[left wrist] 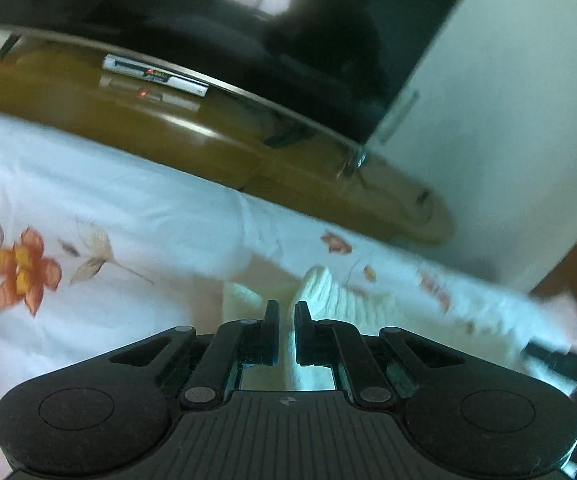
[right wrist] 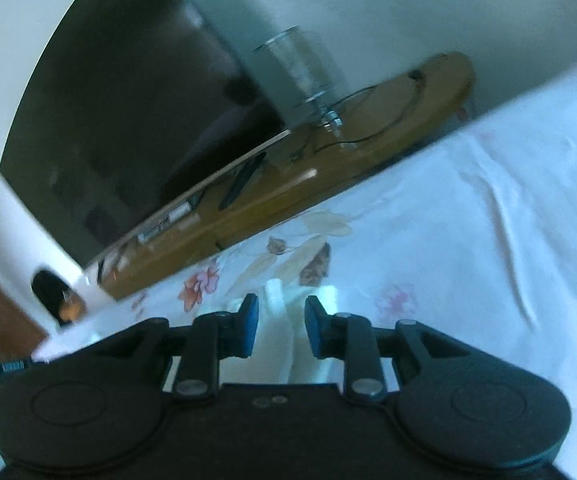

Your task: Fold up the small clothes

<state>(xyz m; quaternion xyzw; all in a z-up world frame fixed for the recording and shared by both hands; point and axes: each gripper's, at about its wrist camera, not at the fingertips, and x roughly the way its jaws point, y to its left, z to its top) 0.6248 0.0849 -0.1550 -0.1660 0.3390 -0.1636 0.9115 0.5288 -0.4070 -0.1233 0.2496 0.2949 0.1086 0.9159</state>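
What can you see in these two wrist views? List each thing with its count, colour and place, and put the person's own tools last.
Small garment: one, pale cream, ribbed, on the bed between the left tool's fingers.
Bedsheet: one, white with orange and pink flowers, covering the bed.
Television: one, black screen, on the cabinet beyond the bed.
Cabinet: one, brown wood, behind the bed against the wall.
Set-top box: one, white, under the television's edge.
Glass: one, clear, on the cabinet right of the television.
Left tool: one, black fingers, nearly shut on the garment.
Right tool: one, blue pads, open around pale cloth.
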